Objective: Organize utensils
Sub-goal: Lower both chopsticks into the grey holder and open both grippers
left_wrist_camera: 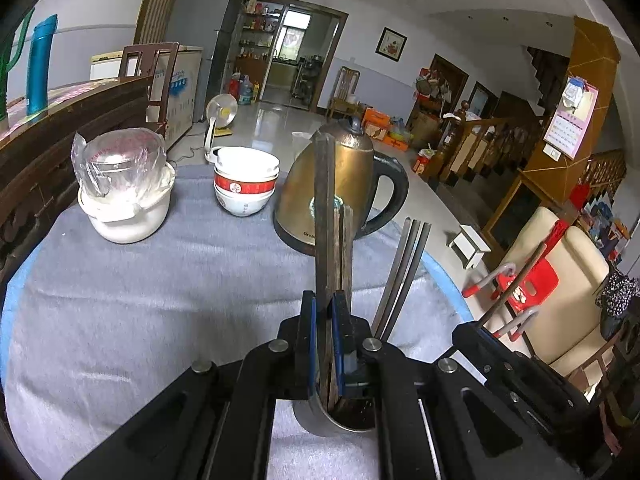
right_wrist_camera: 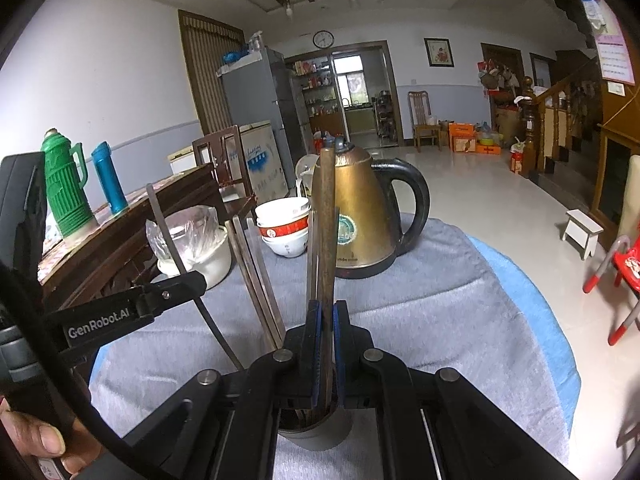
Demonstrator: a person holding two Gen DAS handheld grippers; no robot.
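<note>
**Chopstick holder nearest, kettle and bowls behind**

On the grey-clothed round desk, the cylindrical metal holder stands nearest, with long wooden chopsticks upright in it. Behind it sits the brass-coloured electric kettle. Left of the kettle are the stacked red-and-white bowls, and further left the plastic-wrapped white pot.

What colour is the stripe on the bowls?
Red, with white marks, around the stacked bowls; it shows best in the left wrist view.

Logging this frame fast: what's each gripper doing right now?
Left gripper: closed on chopsticks in the cup.
Right gripper: closed on a chopstick.
</note>
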